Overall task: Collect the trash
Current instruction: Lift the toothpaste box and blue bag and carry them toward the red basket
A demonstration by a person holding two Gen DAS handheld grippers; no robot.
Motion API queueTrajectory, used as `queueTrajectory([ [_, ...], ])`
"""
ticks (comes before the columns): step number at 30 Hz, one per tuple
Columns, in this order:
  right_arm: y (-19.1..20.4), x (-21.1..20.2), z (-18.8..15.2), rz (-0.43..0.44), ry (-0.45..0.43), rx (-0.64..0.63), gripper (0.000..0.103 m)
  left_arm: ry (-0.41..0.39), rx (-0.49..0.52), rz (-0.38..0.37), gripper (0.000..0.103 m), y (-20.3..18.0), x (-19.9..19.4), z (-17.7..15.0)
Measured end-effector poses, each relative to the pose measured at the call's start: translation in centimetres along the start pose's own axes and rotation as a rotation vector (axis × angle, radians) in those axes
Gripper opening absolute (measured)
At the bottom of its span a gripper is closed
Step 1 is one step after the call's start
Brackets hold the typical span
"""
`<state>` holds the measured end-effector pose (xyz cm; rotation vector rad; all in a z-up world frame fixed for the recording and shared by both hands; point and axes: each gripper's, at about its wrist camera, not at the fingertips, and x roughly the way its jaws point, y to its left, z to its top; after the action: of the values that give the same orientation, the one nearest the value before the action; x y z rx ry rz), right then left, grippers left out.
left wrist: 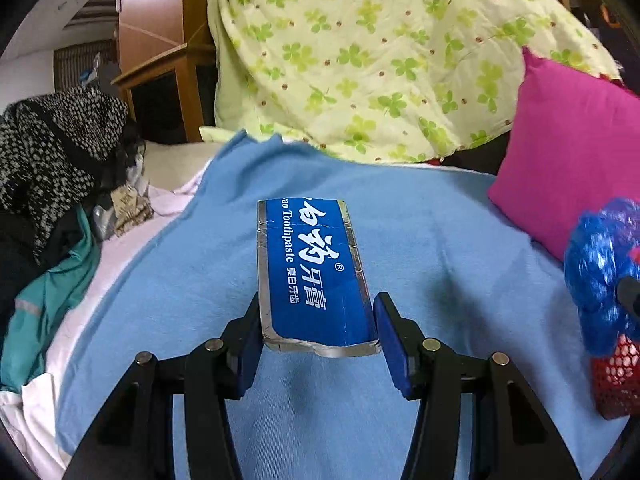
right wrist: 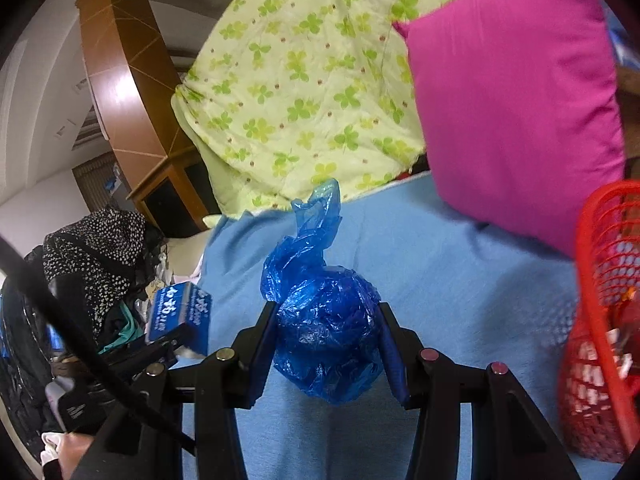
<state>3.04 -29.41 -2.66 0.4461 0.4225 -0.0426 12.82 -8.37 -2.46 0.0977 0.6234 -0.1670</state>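
Observation:
My left gripper (left wrist: 318, 320) is shut on a blue toothpaste box (left wrist: 316, 276) with silver edges, held above the blue blanket (left wrist: 440, 240). The box points away from the camera. In the right wrist view the same box (right wrist: 180, 312) shows at the left, in the other gripper's black fingers. My right gripper (right wrist: 328, 332) is shut on a crumpled blue plastic bag (right wrist: 324, 320), whose twisted top sticks up. That bag (left wrist: 604, 268) also appears blurred at the right edge of the left wrist view. A red mesh basket (right wrist: 600, 320) holding scraps stands at the right on the blanket.
A pink pillow (right wrist: 516, 100) leans at the back right against a green clover-print quilt (right wrist: 304, 80). A pile of dark clothes (left wrist: 60, 160) lies at the left. A wooden cabinet (left wrist: 160, 60) stands behind. The red basket (left wrist: 612, 376) sits at the right edge.

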Motion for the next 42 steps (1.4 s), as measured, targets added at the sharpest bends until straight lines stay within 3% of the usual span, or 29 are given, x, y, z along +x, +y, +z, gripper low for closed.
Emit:
queueTrajectory([
  [10,-1.1,-9.4,0.6,0.029,-0.116,0.070,0.051,-0.078,0.075,-0.027,0.055,-2.3,-7.9,-0.2],
  [24,1.2,-19.1,2.2,0.076,-0.235,0.032,0.051,-0.239,0.151,-0.041,0.055,-4.1,-18.7,0.6],
  [35,2.7,-22.2,2.8,0.107,-0.285,0.009,0.051,-0.304,0.175,-0.042,0.055,-4.6,-22.7,1.0],
  [42,2.3,-22.8,2.7,0.110,-0.296,0.014,0.051,-0.293,0.191,-0.049,0.055,-5.3,-22.6,1.0],
])
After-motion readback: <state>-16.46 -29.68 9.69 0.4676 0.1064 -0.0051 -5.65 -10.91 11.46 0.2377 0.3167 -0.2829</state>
